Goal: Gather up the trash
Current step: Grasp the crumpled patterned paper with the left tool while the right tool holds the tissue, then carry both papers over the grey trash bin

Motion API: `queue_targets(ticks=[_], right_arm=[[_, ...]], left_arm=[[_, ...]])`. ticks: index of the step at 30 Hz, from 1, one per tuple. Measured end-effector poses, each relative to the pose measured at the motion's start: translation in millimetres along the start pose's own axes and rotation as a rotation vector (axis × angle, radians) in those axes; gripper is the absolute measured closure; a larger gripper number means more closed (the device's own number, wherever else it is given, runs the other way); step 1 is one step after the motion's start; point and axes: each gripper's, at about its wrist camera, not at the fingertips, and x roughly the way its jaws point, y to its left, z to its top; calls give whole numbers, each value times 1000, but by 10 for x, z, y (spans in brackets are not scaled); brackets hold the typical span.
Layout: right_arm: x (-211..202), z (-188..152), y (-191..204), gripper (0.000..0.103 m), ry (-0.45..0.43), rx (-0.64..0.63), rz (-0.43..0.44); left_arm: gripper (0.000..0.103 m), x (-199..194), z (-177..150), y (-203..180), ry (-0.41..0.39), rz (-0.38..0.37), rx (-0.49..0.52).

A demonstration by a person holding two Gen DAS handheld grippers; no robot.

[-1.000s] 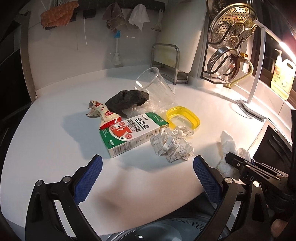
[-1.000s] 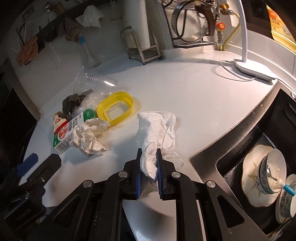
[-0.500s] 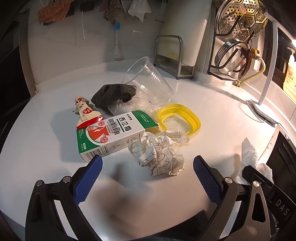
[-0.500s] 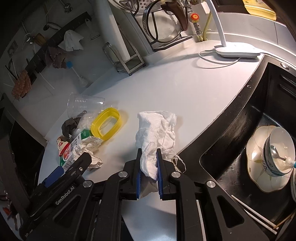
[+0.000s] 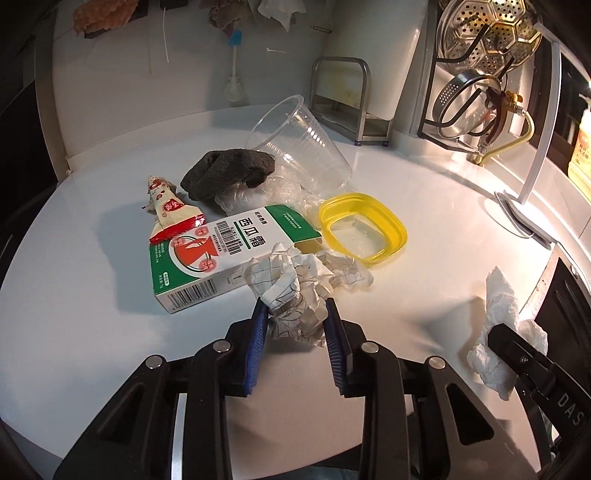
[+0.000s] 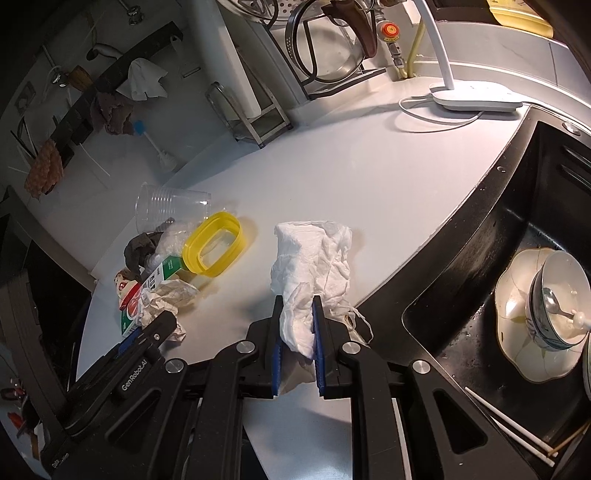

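Left claw has just closed from wide open onto the crumpled paper ball on the counter; pads pinch it, ready to lift. Right claw stays clenched on the white tissue. Carton, cup remain beyond.

Kitchen things around the white counter and the sink

A white lamp base with its cable stands at the back of the white counter, and its curved arm rises beside a wire rack that holds a perforated steamer plate and a metal strainer. A steel stand holds a white board. A brush with a blue head leans on the wall, under hanging cloths. In the black sink a bowl with a spoon sits on a pale plate, and chopsticks lie near.
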Motion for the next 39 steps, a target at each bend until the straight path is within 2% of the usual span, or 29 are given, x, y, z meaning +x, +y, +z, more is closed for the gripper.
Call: queue_targets(ticks=[10, 16, 21, 29, 39], right_arm=[[-88, -89, 112, 89, -15, -65, 19], [-356, -290, 215, 89, -36, -85, 22], [-627, -603, 373, 89, -60, -108, 8], [-889, -1255, 594, 89, -62, -119, 6], [-1026, -1795, 660, 89, -51, -119, -8]], left_arm=[[73, -582, -120, 317, -62, 0, 54], [73, -905, -278, 573, -84, -7, 96], [73, -1078, -446, 757, -75, -40, 105], [73, -1336, -758, 939, -115, -61, 141], [73, -1296, -1218, 1107, -46, -103, 155]])
